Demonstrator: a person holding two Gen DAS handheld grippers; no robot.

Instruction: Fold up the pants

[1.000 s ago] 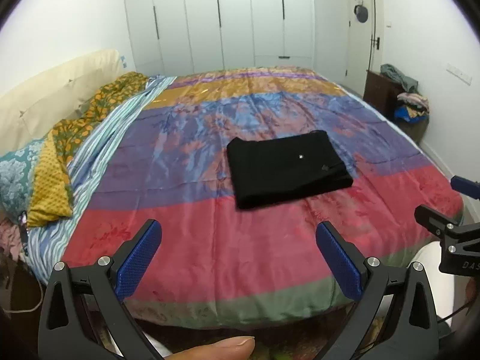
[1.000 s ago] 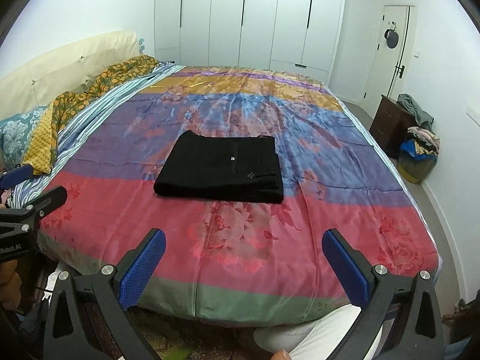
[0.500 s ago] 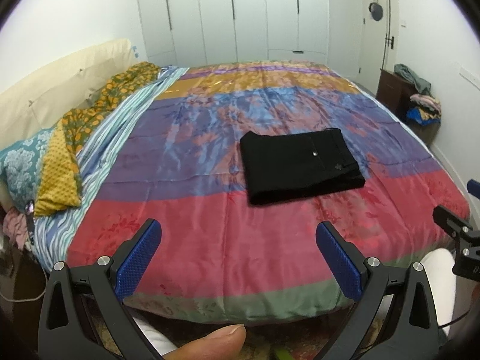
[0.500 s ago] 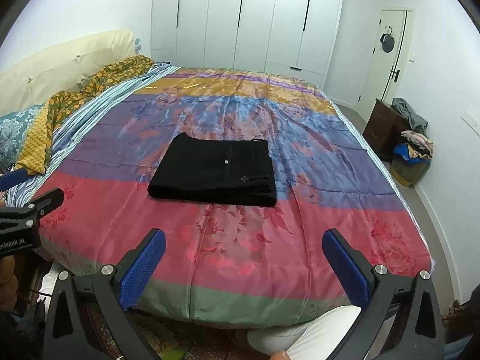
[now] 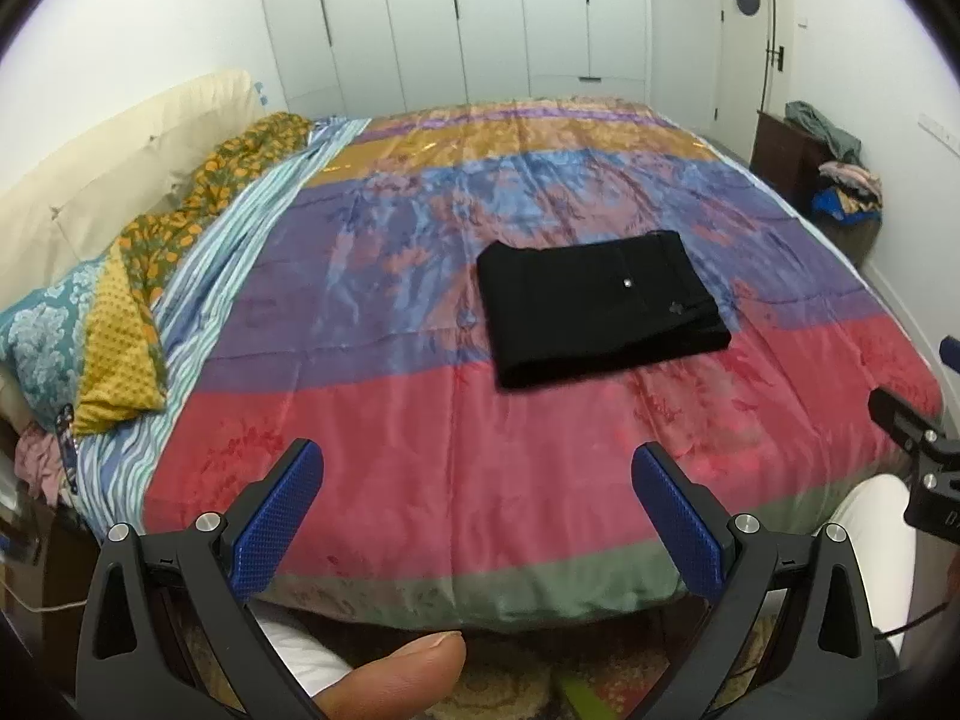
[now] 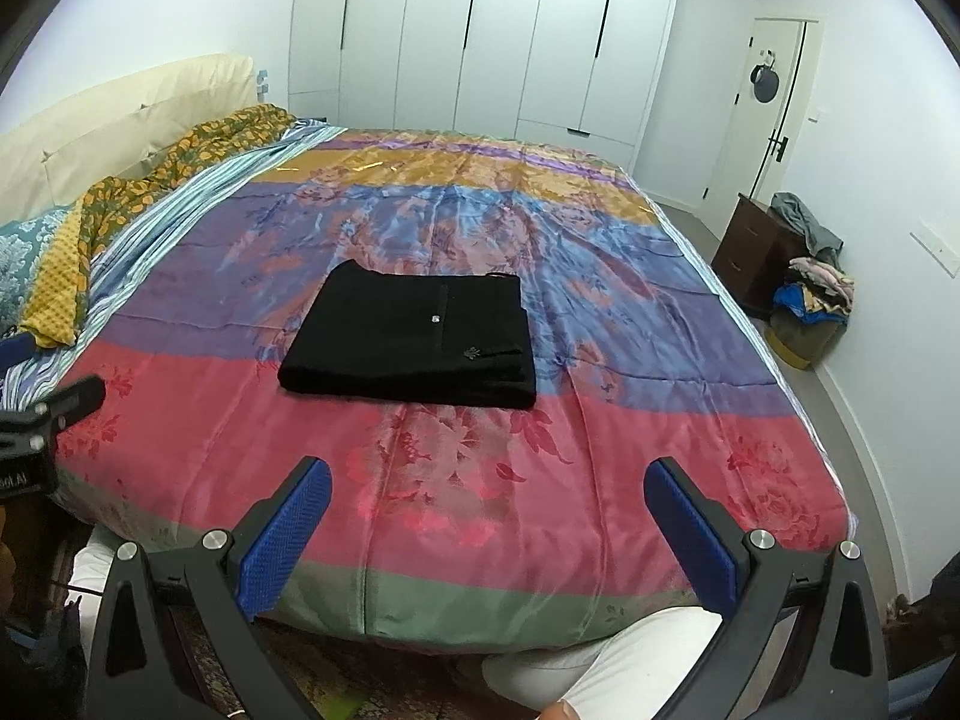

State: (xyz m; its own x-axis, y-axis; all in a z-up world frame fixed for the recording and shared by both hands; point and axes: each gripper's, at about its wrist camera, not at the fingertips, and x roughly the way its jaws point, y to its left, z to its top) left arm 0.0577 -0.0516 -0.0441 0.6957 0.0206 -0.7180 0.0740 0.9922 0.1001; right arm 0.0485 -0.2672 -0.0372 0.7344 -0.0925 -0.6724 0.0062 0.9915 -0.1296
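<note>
we see black pants (image 6: 414,342) folded into a neat flat rectangle, lying mid-bed toward the near edge of the striped bedspread (image 6: 600,450). our left gripper (image 5: 477,498) and right gripper (image 6: 487,516) hover off that edge, jaws apart, holding nothing. we judge folding finished.

Right gripper (image 5: 912,420) cut off by the frame edge, right of the left wrist view's fingers; jaw state indeterminable. Thumb (image 5: 390,681) below those fingers truncated at the bottom edge. Clothing pile (image 6: 813,291) beyond the right finger too small to itemise.
</note>
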